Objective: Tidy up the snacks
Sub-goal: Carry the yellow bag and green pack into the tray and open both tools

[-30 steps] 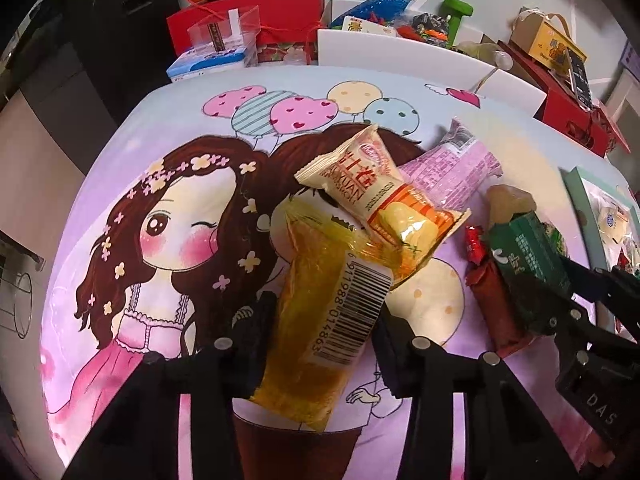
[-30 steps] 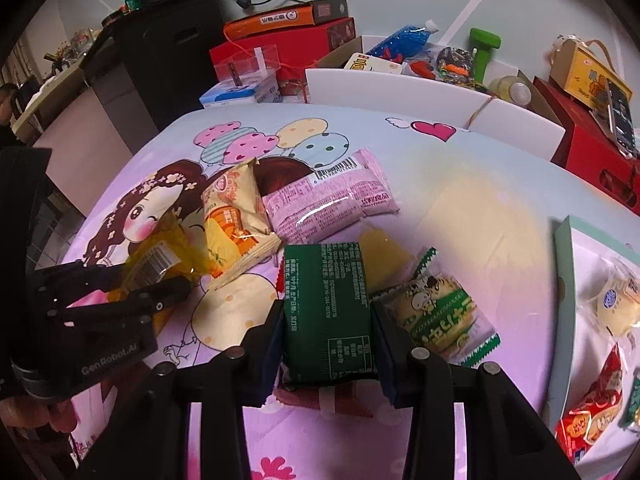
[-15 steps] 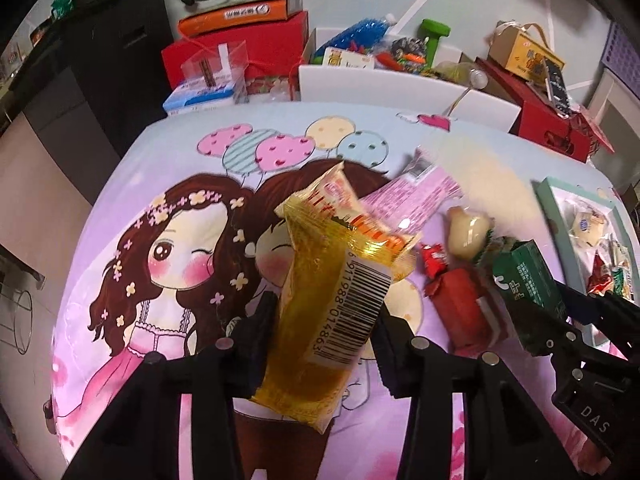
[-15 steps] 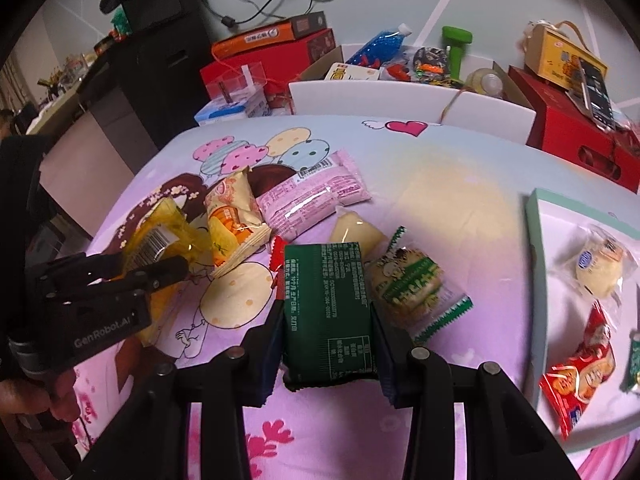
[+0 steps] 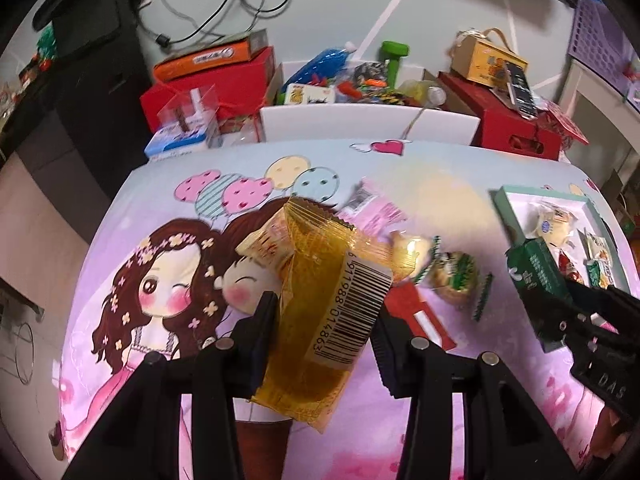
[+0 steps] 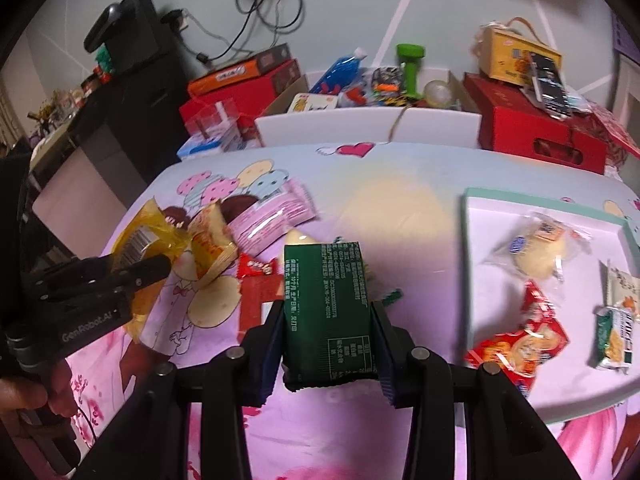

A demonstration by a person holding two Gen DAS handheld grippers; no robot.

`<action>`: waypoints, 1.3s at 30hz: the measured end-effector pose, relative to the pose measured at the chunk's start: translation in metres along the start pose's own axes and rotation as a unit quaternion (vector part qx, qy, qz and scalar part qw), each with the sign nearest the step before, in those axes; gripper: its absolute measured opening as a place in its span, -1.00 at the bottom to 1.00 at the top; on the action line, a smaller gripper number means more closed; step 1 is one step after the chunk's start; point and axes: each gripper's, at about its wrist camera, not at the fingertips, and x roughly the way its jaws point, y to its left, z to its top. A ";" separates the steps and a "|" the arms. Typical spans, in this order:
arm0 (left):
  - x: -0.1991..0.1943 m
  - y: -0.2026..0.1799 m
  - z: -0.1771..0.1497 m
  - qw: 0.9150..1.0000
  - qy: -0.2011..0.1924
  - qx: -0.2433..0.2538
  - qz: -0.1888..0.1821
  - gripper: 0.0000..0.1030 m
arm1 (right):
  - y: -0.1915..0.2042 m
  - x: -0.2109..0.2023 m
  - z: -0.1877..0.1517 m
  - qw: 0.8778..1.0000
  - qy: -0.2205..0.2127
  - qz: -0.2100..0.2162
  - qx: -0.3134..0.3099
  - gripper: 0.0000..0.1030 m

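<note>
Right hand-held gripper (image 6: 328, 344) first: we've got it clamped on the green packet (image 6: 329, 312), pads squeezing its long sides, so the packet's long axis runs straight out along the fingers and away from us. It's lifted clear of the table (image 6: 400, 208), not resting on anything.

Going outward from there, the tray (image 6: 466, 264) with the mint rim sits off to the right of that packet, near but not under it, and a few wrapped snacks are already lying in it. So our guess is the next bit is a sideways carry to the right, then letting go over a bare patch of tray. The right hand is clearly the nearer one to it.

Left hand-held gripper (image 5: 322, 334) is closed on the yellow packet (image 5: 320, 320), barcode facing up, long axis also pointing along the fingers. From that side the tray is far off to the right, past the other gripper, so it looks like it'll have to wait its turn or cross over.

Loose snacks lie on the table between the two.
</note>
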 end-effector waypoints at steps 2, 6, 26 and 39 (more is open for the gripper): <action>-0.002 -0.009 0.002 1.000 -0.004 0.008 -0.003 -0.11 | -0.011 -0.005 0.001 1.000 -0.004 -0.002 0.011 -0.17; -0.009 -0.027 0.008 1.000 -0.015 0.021 -0.014 -0.11 | -0.032 -0.014 0.002 0.999 -0.016 -0.016 0.030 -0.17; -0.032 -0.156 0.024 0.988 -0.063 0.118 -0.076 -0.11 | -0.176 -0.090 0.003 0.972 -0.096 -0.127 0.171 -0.17; -0.026 -0.245 0.020 0.970 -0.072 0.187 -0.137 -0.11 | -0.236 -0.111 -0.013 0.952 -0.106 -0.166 0.234 -0.17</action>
